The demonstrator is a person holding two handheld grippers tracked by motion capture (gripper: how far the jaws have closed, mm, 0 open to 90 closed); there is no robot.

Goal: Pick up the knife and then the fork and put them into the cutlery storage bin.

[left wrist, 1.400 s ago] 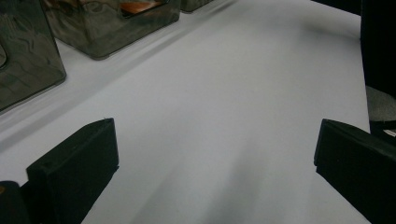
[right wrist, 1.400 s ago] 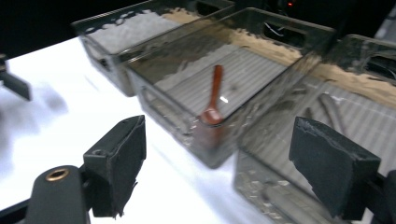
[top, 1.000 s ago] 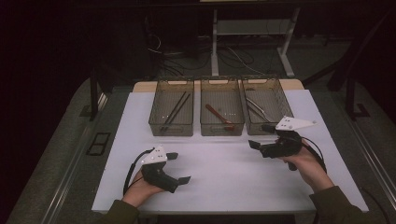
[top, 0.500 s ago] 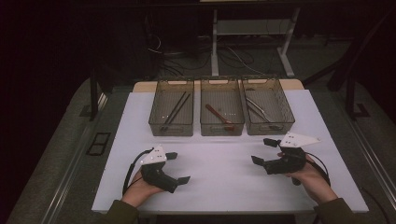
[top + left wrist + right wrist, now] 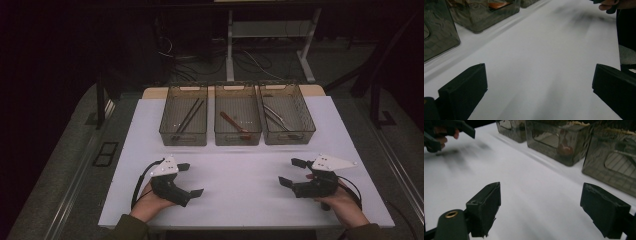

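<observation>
My left gripper (image 5: 191, 179) rests low over the white tabletop (image 5: 235, 200) at the near left. It is open, with nothing between its black jaws (image 5: 537, 92). At the near right my right gripper (image 5: 292, 172) is just as open, and bare white surface shows between its jaws (image 5: 544, 210). The two grippers point at each other across the table. Three smoky clear bins stand in a row farther back. The left bin (image 5: 184, 121) holds black chopsticks, the middle bin (image 5: 237, 122) a brown wooden utensil, and the right bin (image 5: 286, 120) metal utensils.
The white tabletop ends close to the person's hands. In the right gripper view the left gripper (image 5: 446, 130) shows at the upper left, with bins (image 5: 564, 142) along the top right. Dark floor, cables and a desk frame (image 5: 230, 50) lie beyond the table.
My right gripper has moved from near the right bin toward the near edge and lower, its jaws still open. The left gripper has kept still.
</observation>
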